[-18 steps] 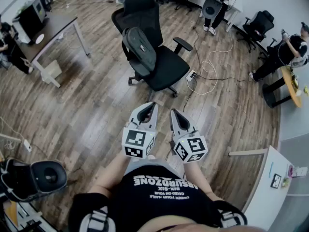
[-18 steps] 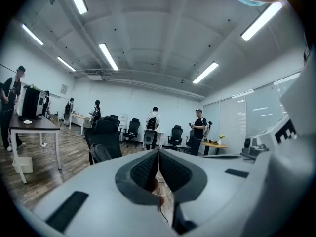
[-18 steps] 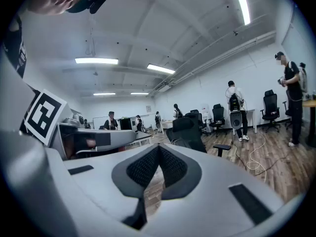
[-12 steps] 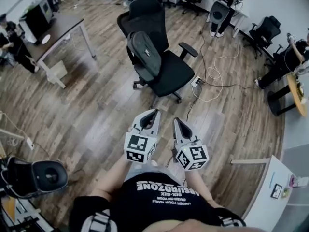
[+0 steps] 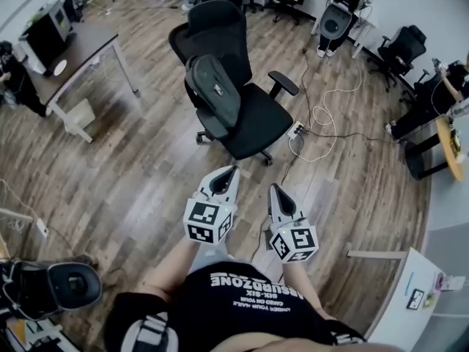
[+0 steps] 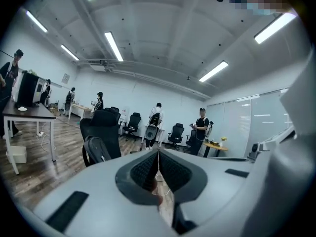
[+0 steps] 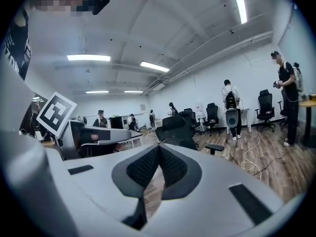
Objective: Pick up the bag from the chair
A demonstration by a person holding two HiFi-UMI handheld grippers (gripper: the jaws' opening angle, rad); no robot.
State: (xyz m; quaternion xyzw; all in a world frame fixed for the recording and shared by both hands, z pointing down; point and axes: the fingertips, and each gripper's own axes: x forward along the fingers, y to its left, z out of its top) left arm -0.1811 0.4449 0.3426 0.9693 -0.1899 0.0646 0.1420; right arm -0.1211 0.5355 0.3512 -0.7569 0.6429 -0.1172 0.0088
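A dark grey backpack [image 5: 212, 86] leans upright on the seat of a black office chair [image 5: 249, 119] in the middle of the wooden floor. It also shows in the left gripper view as the backpack [image 6: 98, 150] against the chair [image 6: 104, 127]. My left gripper [image 5: 233, 169] and right gripper [image 5: 273, 188] are held side by side in front of my body, a good step short of the chair, both shut and empty. In the right gripper view the chair [image 7: 178, 127] is ahead of the shut right gripper [image 7: 158, 147]. The left gripper [image 6: 158, 152] points slightly right of the bag.
A power strip with white and black cables [image 5: 315, 123] lies on the floor right of the chair. A desk [image 5: 77, 53] stands at the left, more chairs [image 5: 399, 42] and people [image 5: 440, 83] at the right and back. A white table corner [image 5: 410, 292] is at my right.
The chair and bag sit slightly lower and closer in the head view than before. Both grippers hold the same shut pose, having drifted a little downward in the picture.
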